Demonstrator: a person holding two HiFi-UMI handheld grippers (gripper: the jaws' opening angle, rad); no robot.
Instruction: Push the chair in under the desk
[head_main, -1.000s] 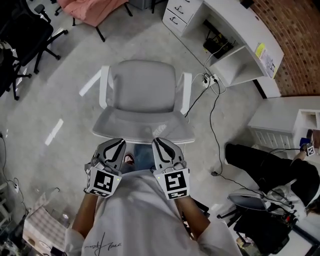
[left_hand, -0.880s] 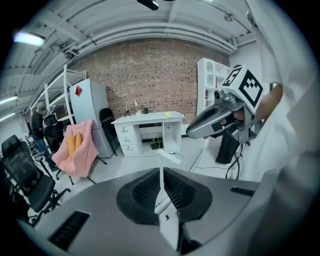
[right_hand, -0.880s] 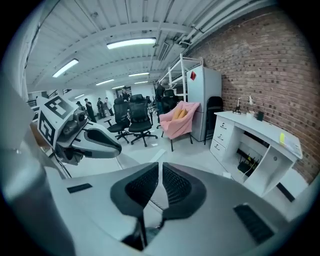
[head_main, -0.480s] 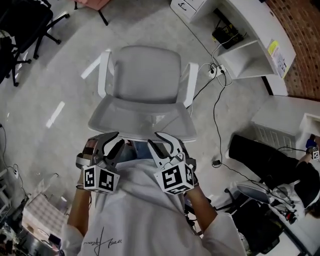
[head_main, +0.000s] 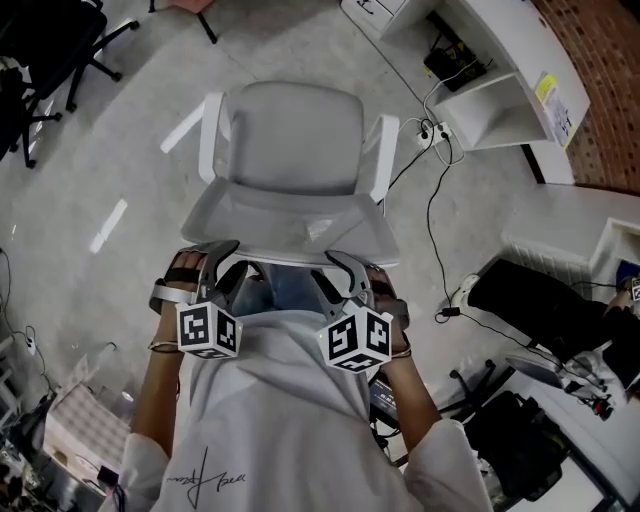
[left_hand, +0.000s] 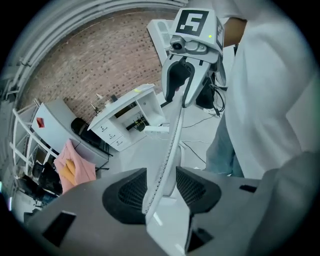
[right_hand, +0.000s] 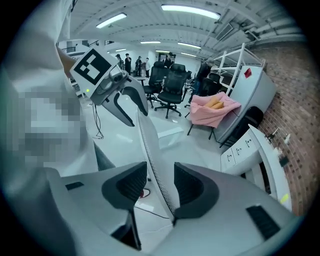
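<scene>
A grey office chair (head_main: 295, 150) with white armrests stands in front of me, its seat facing the white desk (head_main: 500, 60) at the top right. The top edge of its backrest (head_main: 290, 225) lies just before my body. My left gripper (head_main: 222, 262) straddles the left part of that edge; its jaws are opening and the thin edge (left_hand: 170, 145) runs between its pads (left_hand: 129, 192) without being squeezed. On the right part of the edge, my right gripper (head_main: 345, 275) has its jaws opening too, and the edge (right_hand: 150, 145) passes between its pads (right_hand: 189, 186).
Cables and a power strip (head_main: 430, 150) lie on the floor between chair and desk. Black office chairs (head_main: 50, 50) stand at the far left. A dark bag and another chair base (head_main: 540, 310) sit to my right. A pink cloth (right_hand: 215, 107) hangs over a seat near a drawer unit (right_hand: 240, 147).
Both grippers were shut by the backrest's top edge a second ago; both now stand wide, with the edge between their jaws. The chair has barely shifted.
</scene>
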